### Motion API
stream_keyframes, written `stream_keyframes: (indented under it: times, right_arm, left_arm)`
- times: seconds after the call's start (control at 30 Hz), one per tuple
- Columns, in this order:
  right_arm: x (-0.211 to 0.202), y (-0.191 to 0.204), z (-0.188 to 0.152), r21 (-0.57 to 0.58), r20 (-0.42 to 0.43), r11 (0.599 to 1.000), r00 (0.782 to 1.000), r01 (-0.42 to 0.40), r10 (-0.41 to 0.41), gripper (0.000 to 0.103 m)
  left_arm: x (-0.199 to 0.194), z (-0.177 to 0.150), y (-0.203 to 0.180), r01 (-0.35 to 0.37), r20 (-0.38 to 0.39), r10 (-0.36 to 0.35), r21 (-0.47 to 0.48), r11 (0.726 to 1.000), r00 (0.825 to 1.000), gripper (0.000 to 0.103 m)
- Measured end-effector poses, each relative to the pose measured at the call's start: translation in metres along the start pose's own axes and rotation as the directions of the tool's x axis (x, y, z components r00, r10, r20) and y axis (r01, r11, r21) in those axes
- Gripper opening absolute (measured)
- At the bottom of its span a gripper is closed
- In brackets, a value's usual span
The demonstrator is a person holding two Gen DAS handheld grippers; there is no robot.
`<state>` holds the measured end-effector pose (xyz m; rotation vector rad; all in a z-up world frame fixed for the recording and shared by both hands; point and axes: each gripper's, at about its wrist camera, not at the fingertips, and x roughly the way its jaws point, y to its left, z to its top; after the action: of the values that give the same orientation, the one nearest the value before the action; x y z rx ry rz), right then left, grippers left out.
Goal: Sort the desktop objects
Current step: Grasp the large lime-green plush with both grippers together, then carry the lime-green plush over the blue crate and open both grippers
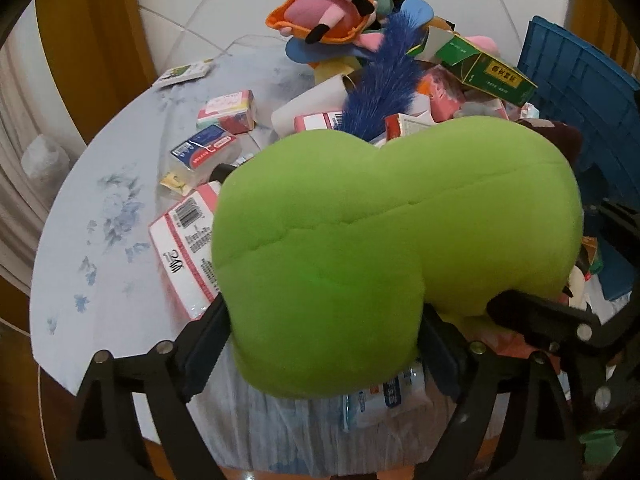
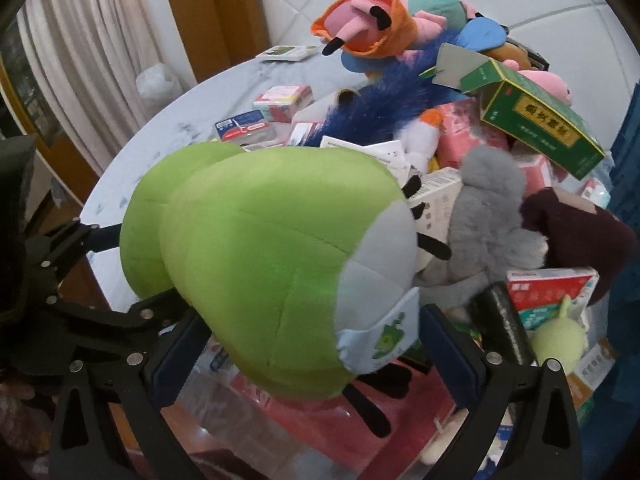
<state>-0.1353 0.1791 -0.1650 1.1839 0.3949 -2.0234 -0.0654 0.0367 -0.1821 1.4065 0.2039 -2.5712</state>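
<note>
A big green plush toy (image 1: 380, 232) fills the middle of both views; in the right wrist view (image 2: 256, 248) it shows a grey face patch and black legs. My left gripper (image 1: 320, 344) is shut on its lower lobe, fingers pressed against both sides. My right gripper (image 2: 308, 344) is shut on the toy's face end, the toy wedged between both blue pads. The toy hangs above the cluttered round table (image 1: 100, 248). The right gripper's fingers (image 1: 536, 316) show in the left wrist view, at the toy's right side.
A heap of plush toys (image 1: 340, 12), a blue feathery toy (image 1: 384, 92), a green box (image 2: 540, 120), pink and white boxes (image 1: 228, 110) and a grey plush (image 2: 488, 216) cover the table. A blue crate (image 1: 580, 92) stands at right. Curtains (image 2: 88, 48) hang left.
</note>
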Motion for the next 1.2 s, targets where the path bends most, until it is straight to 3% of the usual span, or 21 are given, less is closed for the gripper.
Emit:
stream_keyframes:
  times: [0.03,0.1,0.13,0.17,0.27,0.6,0.93,1.2]
  right_arm:
    - [0.002,0.0,0.001,-0.001,-0.005,1.0,1.0,-0.003,0.003,0.103]
    - [0.004,-0.001,0.002,0.009,-0.01,1.0,1.0,-0.006,0.006,0.103]
    - [0.003,-0.001,0.003,0.01,-0.009,1.0,1.0,-0.004,0.004,0.097]
    - [0.0,0.001,0.003,0.001,-0.003,1.0,1.0,-0.003,0.003,0.084]
    - [-0.008,0.006,0.004,-0.026,0.009,1.0,1.0,0.002,-0.002,0.077]
    - [-0.072,0.0,0.009,-0.042,0.135,0.999,0.991,0.007,-0.001,0.076]
    - [-0.146,-0.037,0.002,0.003,0.277,0.996,0.957,0.089,-0.087,0.076]
    - [-0.215,-0.087,-0.014,0.095,0.374,0.977,0.903,0.192,-0.214,0.076]
  left_arm:
    - [0.0,0.0,0.0,0.006,0.001,-0.006,-0.002,1.0,1.0,0.087]
    - [-0.004,0.0,-0.001,0.023,0.016,-0.023,-0.004,1.0,1.0,0.076]
    - [-0.007,0.001,-0.003,0.021,0.028,-0.022,0.005,1.0,0.999,0.074]
    - [-0.01,0.001,-0.005,0.011,0.037,-0.012,0.015,1.0,0.999,0.072]
    - [-0.021,0.002,-0.01,0.001,0.053,-0.002,0.027,1.0,0.999,0.071]
    - [-0.083,0.021,-0.036,-0.025,0.207,0.011,0.066,0.998,0.978,0.071]
    - [-0.12,0.053,-0.096,0.008,0.321,-0.055,0.146,0.989,0.946,0.071]
    - [-0.153,0.086,-0.176,0.065,0.418,-0.175,0.265,0.962,0.891,0.071]
